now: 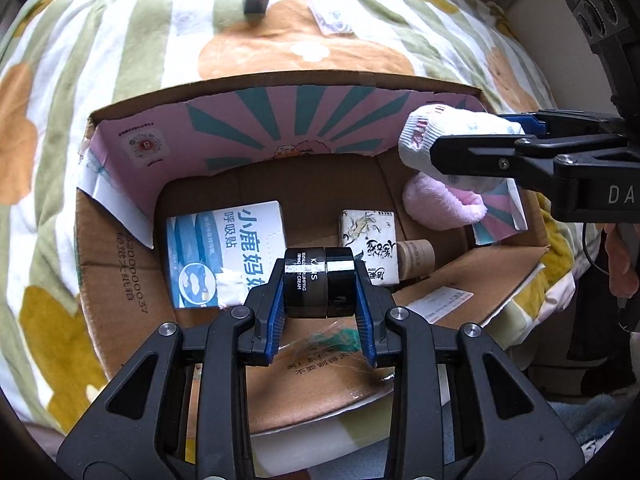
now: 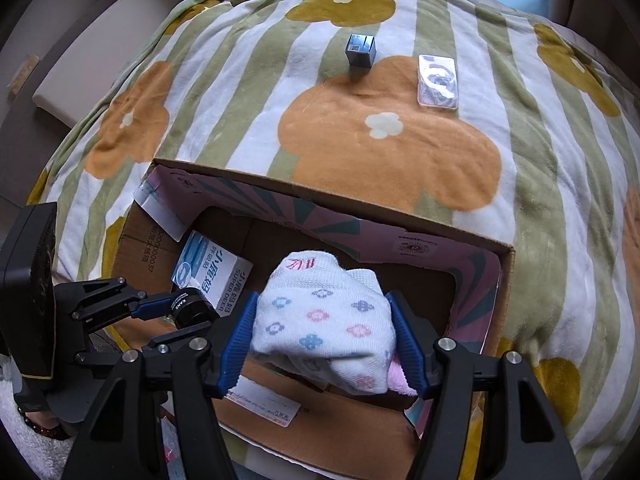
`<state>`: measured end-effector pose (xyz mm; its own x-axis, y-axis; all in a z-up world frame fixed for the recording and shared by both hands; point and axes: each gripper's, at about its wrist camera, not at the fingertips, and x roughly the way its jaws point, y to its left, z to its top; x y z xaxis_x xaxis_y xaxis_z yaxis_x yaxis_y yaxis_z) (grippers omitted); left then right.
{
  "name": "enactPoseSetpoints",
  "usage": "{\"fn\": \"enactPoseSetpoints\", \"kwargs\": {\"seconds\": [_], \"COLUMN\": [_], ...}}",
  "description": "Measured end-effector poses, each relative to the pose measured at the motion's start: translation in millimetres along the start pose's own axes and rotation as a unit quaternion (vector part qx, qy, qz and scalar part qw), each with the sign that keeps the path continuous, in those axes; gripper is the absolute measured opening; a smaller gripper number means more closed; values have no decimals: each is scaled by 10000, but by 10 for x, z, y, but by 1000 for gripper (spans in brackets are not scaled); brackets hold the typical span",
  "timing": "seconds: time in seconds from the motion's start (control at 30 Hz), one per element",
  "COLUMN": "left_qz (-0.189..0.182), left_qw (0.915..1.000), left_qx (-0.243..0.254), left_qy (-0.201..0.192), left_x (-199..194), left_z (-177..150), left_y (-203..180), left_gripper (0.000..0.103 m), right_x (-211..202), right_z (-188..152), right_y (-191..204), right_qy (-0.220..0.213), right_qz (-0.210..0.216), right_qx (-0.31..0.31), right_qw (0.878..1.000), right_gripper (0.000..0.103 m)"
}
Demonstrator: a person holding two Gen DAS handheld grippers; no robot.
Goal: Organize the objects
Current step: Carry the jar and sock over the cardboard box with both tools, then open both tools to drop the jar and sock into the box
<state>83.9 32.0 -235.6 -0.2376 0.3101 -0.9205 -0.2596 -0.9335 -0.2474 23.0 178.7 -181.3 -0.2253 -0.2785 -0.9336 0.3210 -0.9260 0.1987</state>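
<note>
I hold black cream jar (image 1: 319, 282) clamped in left gripper (image 1: 320, 312), rolled white patterned socks (image 2: 324, 320) pinched in right gripper (image 2: 326, 344), both over open cardboard box (image 1: 120, 272), four items inside. Dark cube (image 2: 361, 50), clear packet (image 2: 437, 81) wait on blanket.

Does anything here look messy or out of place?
Mostly tidy. Two things lie outside the cardboard box, loose on the flowered blanket: a small dark box and a clear packet.

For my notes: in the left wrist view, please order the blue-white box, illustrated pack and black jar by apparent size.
1. blue-white box
2. illustrated pack and black jar: unsure; the jar is nearer the camera and covers part of the pack.
</note>
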Motion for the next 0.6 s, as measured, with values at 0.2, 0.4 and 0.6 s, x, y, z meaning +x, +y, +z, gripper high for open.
{"fn": "enactPoseSetpoints", "kwargs": {"seconds": [0.2,0.4,0.6], "left_qz": [69,0,-119], "left_qw": [9998,9999,9997], "left_qx": [167,57,-128], "left_qy": [-16,-107,-160], "left_x": [0,-32,-70], "left_z": [3,49,74], "left_y": [-119,-167,-142], "left_gripper": [28,103,103], "right_x": [55,126,44], "right_z": [66,96,66], "right_y": [10,-43,-165], "right_qy": [72,259,238], "right_qz": [-1,259,288], "right_qx": [18,224,536], "right_qw": [10000,9991,9979], "right_gripper": [60,68,89]}}
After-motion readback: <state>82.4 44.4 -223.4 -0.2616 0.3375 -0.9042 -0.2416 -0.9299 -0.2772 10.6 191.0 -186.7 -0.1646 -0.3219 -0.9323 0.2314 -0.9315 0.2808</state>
